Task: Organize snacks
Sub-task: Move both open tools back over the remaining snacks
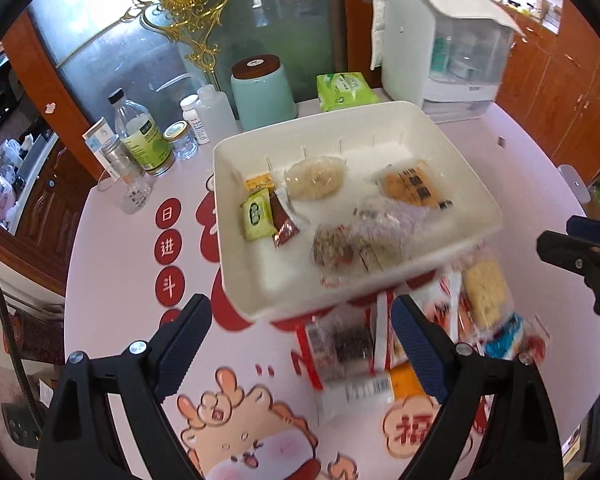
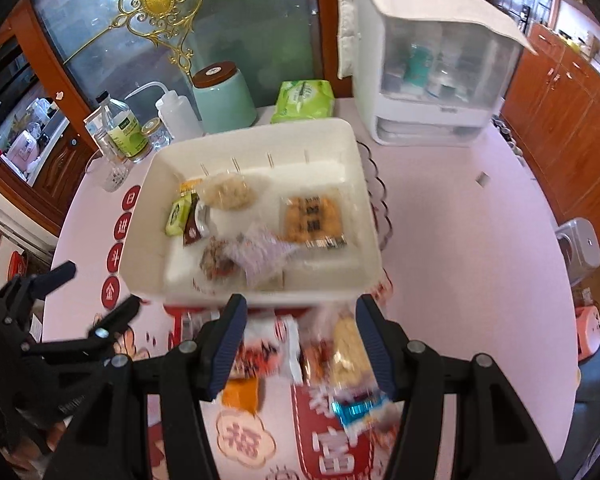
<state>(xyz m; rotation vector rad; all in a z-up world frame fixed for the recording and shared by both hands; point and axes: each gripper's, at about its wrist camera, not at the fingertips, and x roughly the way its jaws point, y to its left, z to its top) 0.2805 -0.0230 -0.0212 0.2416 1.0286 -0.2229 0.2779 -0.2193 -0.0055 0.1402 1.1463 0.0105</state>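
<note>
Both claws hang empty over the table: my left gripper [image 1: 302, 336] spread wide, my right gripper [image 2: 300, 344] about half open, neither pad touching anything. Just under them lies the loose pile of snacks [image 2: 300, 356] still waiting on the pink tablecloth [image 2: 460, 260], close to the near wall, so each carry is short. Beyond sits the white bin [image 1: 236, 280], several packets already laid flat inside, the orange cracker pack [image 2: 312, 218] farthest right.

blurred: loose snack packets [image 2: 300, 356] at table's [image 2: 460, 260] near edge, labels unreadable | hidden: packets partly under white bin [image 1: 260, 300] rim
</note>
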